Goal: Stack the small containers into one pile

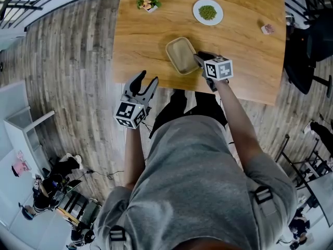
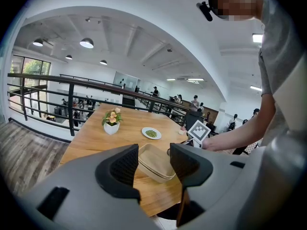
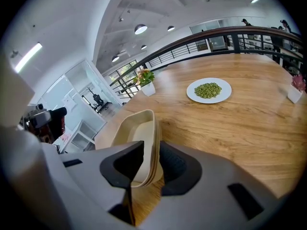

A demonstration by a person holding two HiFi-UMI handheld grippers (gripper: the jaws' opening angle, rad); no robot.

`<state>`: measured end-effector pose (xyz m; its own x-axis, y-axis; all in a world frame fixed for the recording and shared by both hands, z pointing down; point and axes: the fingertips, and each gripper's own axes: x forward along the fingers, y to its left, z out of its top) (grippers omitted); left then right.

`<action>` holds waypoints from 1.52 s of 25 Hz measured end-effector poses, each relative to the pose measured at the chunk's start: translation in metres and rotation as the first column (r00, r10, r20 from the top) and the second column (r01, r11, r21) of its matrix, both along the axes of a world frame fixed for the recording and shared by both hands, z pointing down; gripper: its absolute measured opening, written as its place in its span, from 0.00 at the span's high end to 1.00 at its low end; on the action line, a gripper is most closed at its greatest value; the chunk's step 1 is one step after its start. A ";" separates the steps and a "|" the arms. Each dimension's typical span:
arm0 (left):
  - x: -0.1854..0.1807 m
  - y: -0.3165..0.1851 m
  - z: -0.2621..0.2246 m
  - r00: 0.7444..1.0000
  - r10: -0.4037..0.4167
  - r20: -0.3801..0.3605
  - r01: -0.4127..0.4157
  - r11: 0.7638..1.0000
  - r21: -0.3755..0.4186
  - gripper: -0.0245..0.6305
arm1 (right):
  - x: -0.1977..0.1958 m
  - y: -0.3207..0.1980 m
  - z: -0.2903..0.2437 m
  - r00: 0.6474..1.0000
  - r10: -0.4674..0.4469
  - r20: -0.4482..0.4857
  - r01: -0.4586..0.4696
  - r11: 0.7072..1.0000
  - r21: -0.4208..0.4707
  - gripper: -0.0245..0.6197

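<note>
A pile of nested beige containers [image 1: 180, 54] [image 2: 156, 169] [image 3: 136, 133] sits near the front edge of the wooden table [image 1: 244, 51]. My right gripper [image 1: 200, 58] [image 3: 151, 161] is at the pile's right end. The stacked rims stand between its jaws, with a gap showing beside the left pad, so it is open. My left gripper [image 1: 145, 82] [image 2: 154, 161] hangs off the table's front edge, left of the pile, open and holding nothing.
A white plate of green bits [image 1: 207, 11] [image 3: 208, 90] and a small flower pot [image 1: 149, 0] [image 2: 111, 122] stand at the far side. A small pink thing [image 1: 267, 29] lies at the far right. A dark chair [image 1: 312, 40] stands by the table's right edge.
</note>
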<state>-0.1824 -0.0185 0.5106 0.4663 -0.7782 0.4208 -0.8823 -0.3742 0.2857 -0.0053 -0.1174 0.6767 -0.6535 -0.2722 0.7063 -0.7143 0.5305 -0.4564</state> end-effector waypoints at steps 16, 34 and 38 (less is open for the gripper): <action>0.018 -0.007 -0.009 0.998 0.063 -0.010 -0.062 0.998 0.030 0.63 | 0.031 0.006 -0.023 0.996 0.084 -0.018 -0.081 0.991 0.108 0.92; 0.040 -0.006 -0.020 0.987 0.161 -0.028 -0.159 0.985 0.073 0.72 | 0.060 0.048 -0.060 1.000 0.019 -0.015 -0.013 0.947 0.321 0.95; 0.045 -0.001 -0.023 0.982 0.185 -0.033 -0.182 0.980 0.079 0.79 | 0.066 0.061 -0.064 1.000 0.010 -0.019 -0.003 0.937 0.350 0.95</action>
